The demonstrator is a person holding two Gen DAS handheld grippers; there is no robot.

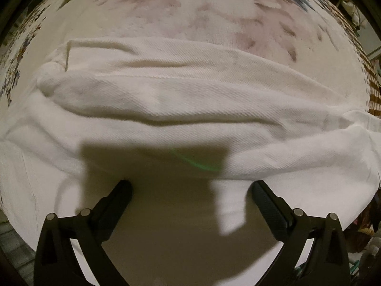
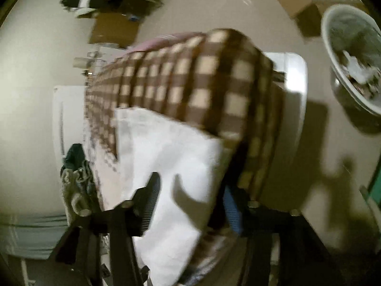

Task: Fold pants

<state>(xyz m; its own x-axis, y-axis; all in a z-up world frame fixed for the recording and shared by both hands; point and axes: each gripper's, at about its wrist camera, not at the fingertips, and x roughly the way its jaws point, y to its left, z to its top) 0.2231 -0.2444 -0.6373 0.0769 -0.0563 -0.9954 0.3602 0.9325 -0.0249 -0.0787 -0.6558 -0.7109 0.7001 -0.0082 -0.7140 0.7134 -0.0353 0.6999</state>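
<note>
Only 1 pair of white pants [image 1: 190, 100] here, spread in long soft rolls across the surface, on top of a flowered cover [image 1: 202, 19]. Looks like thick twill cotton: soft and limp, moderately heavy for cloth, not slippery, not fragile. Probably sags and bends wherever unsupported, so needs 2 holds well apart on the same edge. Best to pinch through all layers at a hem or along the stitched seam [image 1: 154, 77], where the cloth is stiffer and less likely to slide out; better not in the middle of a loose roll.

Counting 2 tools. Left gripper [image 1: 191, 190]: jaws spread wide, released, holding nothing, hovering low over the near edge of the cloth and throwing a shadow on it. Right gripper [image 2: 190, 197]: jaws stand on either side of a white flap of the pants, but with too much blur to tell if pinching or only around it.

Also 1 checked blanket [image 2: 190, 76] on the surface beyond the flap, and 1 round tub [image 2: 352, 71] on the floor, well apart from it.
</note>
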